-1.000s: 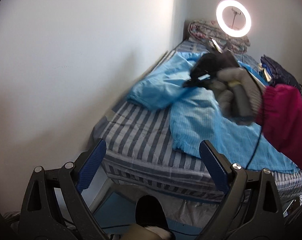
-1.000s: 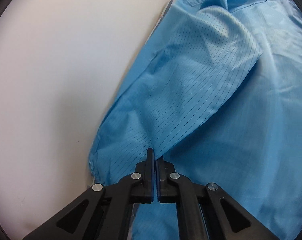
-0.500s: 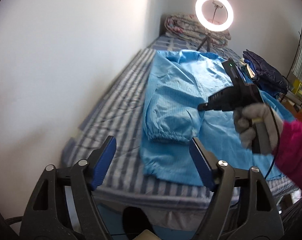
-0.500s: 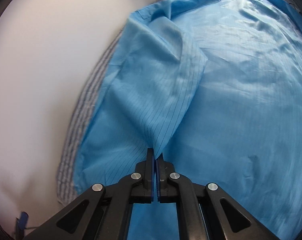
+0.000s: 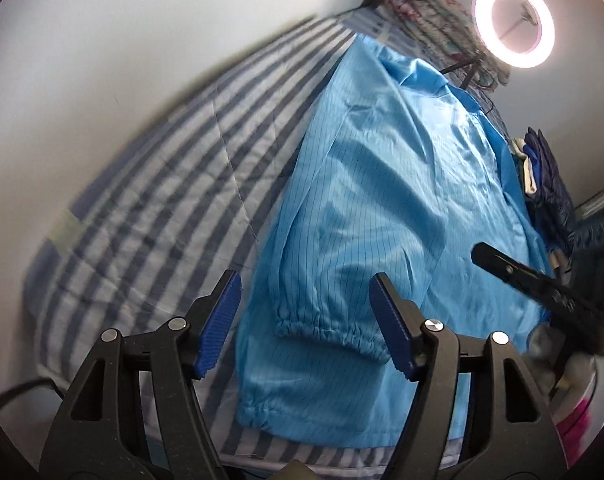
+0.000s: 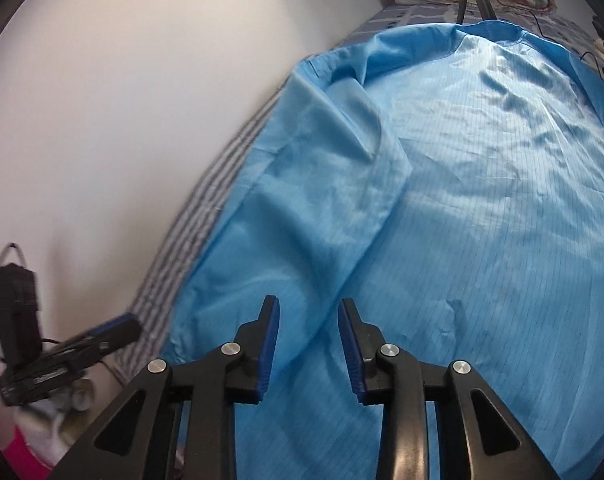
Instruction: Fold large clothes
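1. Nearest, right gripper point(image 6: 307, 344): jaws just opened to a narrow gap, fold of blue garment point(image 6: 461, 208) released and dropped flat since a moment ago.
2. Left gripper point(image 5: 303, 320): jaws wide but just narrowed, empty, above elastic cuff point(image 5: 325, 330).
3. Beyond, spread along striped bed point(image 5: 162, 184), sleeve folded over body, collar farthest.

A large light-blue pinstriped garment of thin, shiny fabric point(image 5: 401, 208) lies spread flat along a striped bed, collar at the far end. One sleeve, its cuff elasticated point(image 5: 325, 330), is folded lengthwise over the body.
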Demonstrator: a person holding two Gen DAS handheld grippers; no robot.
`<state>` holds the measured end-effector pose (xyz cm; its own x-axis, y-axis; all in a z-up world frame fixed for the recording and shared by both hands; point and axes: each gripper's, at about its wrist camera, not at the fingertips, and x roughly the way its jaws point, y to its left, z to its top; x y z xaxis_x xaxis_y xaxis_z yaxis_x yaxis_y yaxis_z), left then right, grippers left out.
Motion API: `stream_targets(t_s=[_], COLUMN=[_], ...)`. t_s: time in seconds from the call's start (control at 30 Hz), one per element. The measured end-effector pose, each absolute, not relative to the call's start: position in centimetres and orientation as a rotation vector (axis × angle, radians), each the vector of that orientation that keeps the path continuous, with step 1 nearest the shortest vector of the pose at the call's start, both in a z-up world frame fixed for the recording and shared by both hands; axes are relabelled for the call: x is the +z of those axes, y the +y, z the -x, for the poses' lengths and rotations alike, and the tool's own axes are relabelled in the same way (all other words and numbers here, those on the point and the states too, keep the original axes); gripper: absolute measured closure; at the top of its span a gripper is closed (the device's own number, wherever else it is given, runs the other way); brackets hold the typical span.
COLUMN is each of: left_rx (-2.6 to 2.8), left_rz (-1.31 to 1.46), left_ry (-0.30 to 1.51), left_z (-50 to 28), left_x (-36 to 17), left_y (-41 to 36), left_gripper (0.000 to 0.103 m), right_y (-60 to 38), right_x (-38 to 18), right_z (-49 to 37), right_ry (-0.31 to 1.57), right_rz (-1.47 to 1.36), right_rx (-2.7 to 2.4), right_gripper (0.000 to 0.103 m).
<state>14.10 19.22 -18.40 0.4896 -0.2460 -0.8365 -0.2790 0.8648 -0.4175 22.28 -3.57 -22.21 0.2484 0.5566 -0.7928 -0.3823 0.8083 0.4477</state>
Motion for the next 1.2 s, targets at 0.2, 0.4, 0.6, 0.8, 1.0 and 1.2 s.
stream_targets(t_s=[0.2, 0.4, 0.6, 0.8, 1.0, 1.2], left_rx=[0.033, 0.023, 0.036, 0.073, 0.032, 0.015], left_rz=[0.706, 0.729, 0.773, 0.654, 0.543, 0.431], left_ry=[1.157, 1.189, 1.192, 1.164, 0.969, 0.848], left_z=[-14.7, -15.3, -16.3, -17.4, -15.5, -13.1], left_x=[-21.2, -22.3, -23.1, -22.0, -15.0, -10.6], left_y=[20.8, 20.4, 20.4, 19.1, 19.2, 18.8], left_gripper=[0.051, 0.055, 0.055, 0.101, 0.102, 0.102], right_y=[-3.6, -3.9, -4.0, -3.6, -4.0, -2.1], right_x=[-23.0, -23.6, -23.7, -23.4, -21.3, -21.9], right_z=[-20.8, -21.4, -21.6, -22.1, -22.6, -23.7], right_ry=[1.192, 1.202, 1.197, 1.186, 1.125, 1.145], right_rz=[-0.228, -0.237, -0.23, -0.233, -0.244, -0.287], right_rx=[0.67, 0.659, 0.667, 0.662, 0.664, 0.688], right_gripper=[0.071, 0.071, 0.071, 0.072, 0.073, 0.077])
